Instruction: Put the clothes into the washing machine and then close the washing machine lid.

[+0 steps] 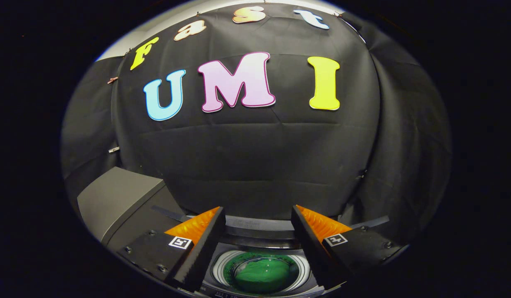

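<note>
In the gripper view, the gripper (258, 215) hangs over the washing machine (259, 231) with its two fingers (205, 231) spread wide and nothing between them. The gap between the fingertips is free, and through it shows the far rim of the machine's top, a dark curved band running from one finger to the other. Beyond that rim there is open room up to the black cloth wall (255, 165), which hangs in soft folds and creases and closes the booth at the back and on both sides.

Below and between the fingers lies the round opening of the drum (222, 269), ringed by pale, shiny, stepped bands. Inside it sits a green piece of clothing (261, 275), soft and crumpled, lying in the middle of the drum, well clear of both fingers. The opening is uncovered from this angle.

At the machine's left far corner a dark grey box-like thing (114, 198) rises with flat matte faces and straight edges; whether it is the raised lid or a separate thing I cannot tell. It stands just beside the left finger's outer side.
</note>
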A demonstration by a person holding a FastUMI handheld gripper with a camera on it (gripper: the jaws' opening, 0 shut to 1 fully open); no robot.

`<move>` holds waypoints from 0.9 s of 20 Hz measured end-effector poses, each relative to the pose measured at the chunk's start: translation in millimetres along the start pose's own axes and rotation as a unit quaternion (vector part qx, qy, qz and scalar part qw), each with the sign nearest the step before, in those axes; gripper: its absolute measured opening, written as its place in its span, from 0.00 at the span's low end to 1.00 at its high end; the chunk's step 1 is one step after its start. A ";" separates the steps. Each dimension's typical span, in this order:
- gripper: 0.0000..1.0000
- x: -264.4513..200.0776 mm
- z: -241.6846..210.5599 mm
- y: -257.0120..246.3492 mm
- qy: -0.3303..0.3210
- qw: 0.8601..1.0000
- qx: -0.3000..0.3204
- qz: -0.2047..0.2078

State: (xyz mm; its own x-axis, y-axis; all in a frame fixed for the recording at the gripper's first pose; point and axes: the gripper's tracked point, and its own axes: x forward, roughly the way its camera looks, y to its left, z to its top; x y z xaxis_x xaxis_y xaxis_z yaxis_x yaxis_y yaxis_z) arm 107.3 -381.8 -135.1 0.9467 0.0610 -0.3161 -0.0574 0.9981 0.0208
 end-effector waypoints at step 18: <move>0.99 -26.3 -27.3 24.7 0.054 0.998 0.020 -0.005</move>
State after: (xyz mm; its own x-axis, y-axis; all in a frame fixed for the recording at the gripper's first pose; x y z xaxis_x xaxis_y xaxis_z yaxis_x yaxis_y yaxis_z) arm 72.3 -358.8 -152.2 0.9078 0.0523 -0.4161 -0.0329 0.9980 0.0535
